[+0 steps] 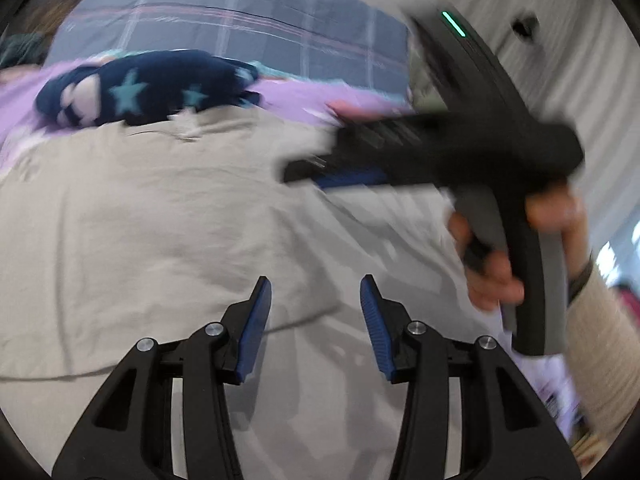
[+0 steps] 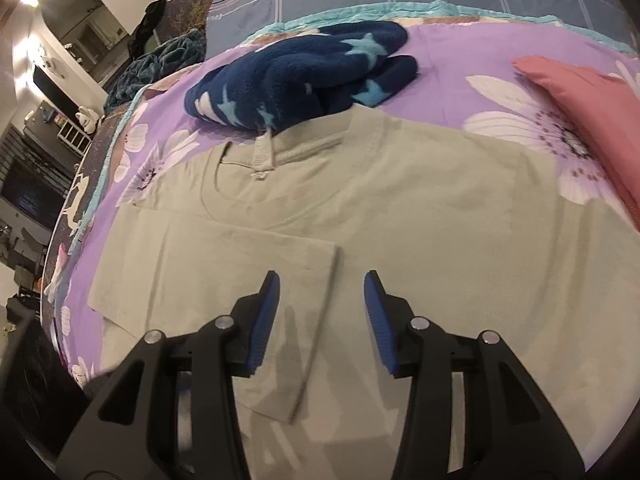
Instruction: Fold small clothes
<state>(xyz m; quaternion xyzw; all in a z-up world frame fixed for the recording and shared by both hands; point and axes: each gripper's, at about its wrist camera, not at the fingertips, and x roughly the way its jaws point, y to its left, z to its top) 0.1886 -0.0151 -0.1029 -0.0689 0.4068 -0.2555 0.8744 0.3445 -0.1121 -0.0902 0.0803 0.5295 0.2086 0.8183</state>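
i see a beige t-shirt (image 2: pixel 400 216) spread flat on the flowered bedspread (image 2: pixel 460 52), one sleeve (image 2: pixel 224 280) folded inward. my left gripper (image 1: pixel 316 304) and right gripper (image 2: pixel 322 300) both hover over it, jaws partly apart and empty. a navy star fleece (image 2: pixel 304 76) overlaps the collar; i judge a fold could snag and drag it.

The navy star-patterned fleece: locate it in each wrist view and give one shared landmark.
Left wrist: navy star-patterned fleece upper left, on the purple floral bedspread.
Right wrist: top centre, just beyond the collar.
Shared landmark: the beige T-shirt, whose collar lies right beside the fleece in both views.
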